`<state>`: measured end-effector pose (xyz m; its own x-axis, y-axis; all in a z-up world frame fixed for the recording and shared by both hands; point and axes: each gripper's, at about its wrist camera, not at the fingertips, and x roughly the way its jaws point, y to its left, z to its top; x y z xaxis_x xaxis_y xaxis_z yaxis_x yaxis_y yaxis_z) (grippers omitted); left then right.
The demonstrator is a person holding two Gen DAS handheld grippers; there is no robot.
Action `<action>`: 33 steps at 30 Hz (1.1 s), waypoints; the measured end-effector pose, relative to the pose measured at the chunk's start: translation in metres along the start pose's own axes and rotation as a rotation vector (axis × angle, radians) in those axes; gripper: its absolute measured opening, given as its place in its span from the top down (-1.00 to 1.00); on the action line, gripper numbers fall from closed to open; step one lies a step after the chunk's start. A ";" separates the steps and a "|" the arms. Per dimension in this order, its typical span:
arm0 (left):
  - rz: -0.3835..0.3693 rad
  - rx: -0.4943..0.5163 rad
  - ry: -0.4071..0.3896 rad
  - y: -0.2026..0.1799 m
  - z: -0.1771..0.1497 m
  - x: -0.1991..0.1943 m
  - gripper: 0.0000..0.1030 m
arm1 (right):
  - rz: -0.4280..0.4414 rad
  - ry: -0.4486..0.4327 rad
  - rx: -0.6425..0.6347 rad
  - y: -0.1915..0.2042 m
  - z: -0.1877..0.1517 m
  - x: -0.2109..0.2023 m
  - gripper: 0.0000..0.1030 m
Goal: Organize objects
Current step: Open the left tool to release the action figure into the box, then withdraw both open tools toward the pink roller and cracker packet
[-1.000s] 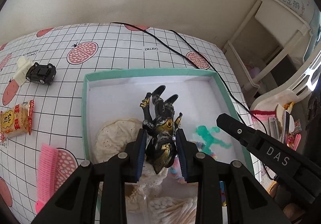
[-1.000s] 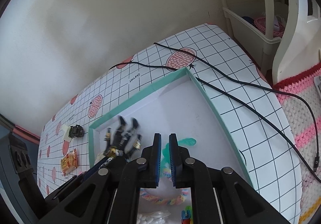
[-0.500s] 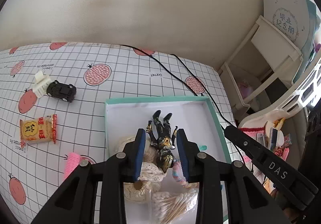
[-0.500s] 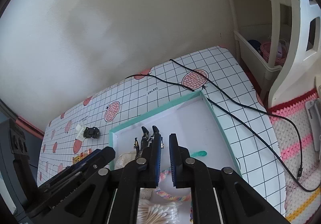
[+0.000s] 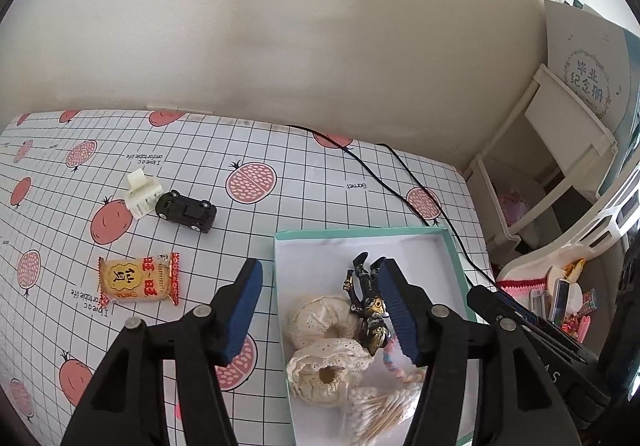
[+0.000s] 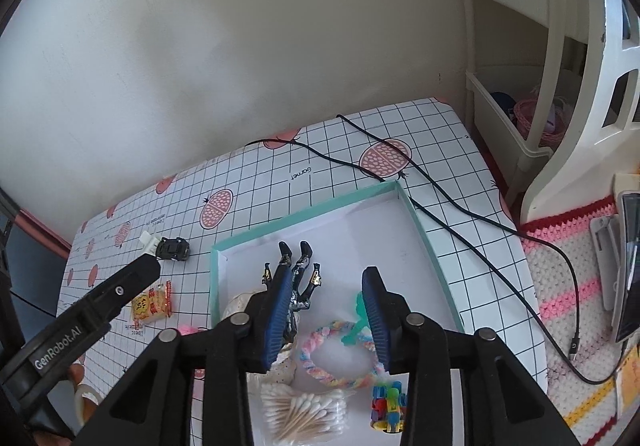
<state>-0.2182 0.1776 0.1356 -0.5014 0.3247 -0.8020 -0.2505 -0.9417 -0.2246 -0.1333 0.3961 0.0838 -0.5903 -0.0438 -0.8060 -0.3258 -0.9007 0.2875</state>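
Observation:
A black and gold action figure (image 5: 367, 311) lies in the teal-rimmed white box (image 5: 360, 234), partly on a cream lace scrunchie (image 5: 324, 320). My left gripper (image 5: 320, 310) hangs open above the box's left wall, holding nothing. On the mat to its left lie a black toy car (image 5: 186, 211), a white clip (image 5: 140, 198) and a yellow snack packet (image 5: 138, 280). In the right wrist view, my right gripper (image 6: 328, 318) is open and empty above the box (image 6: 304, 214). The figure (image 6: 299, 270) lies by its left finger, and a pastel braided ring (image 6: 340, 354) lies below.
The box also holds a green plastic figure (image 6: 358, 310), cotton swabs (image 6: 304, 414), a colourful block toy (image 6: 388, 406) and a second scrunchie (image 5: 324, 374). A black cable (image 6: 440, 214) crosses the mat behind the box. A white shelf unit (image 5: 560, 150) stands past the table's right edge.
My left gripper has opened and let go of the figure, which now lies in the box. The right gripper has opened too. Both have risen away from the box.

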 end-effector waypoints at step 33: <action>0.130 -0.048 -0.030 0.027 0.004 0.006 -0.88 | -0.034 0.013 0.003 -0.005 -0.004 0.014 -1.00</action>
<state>-0.2314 0.1544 0.1268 -0.5519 0.2010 -0.8093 -0.1421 -0.9790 -0.1462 -0.1375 0.3979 0.0689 -0.5694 -0.0186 -0.8219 -0.3475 -0.9006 0.2612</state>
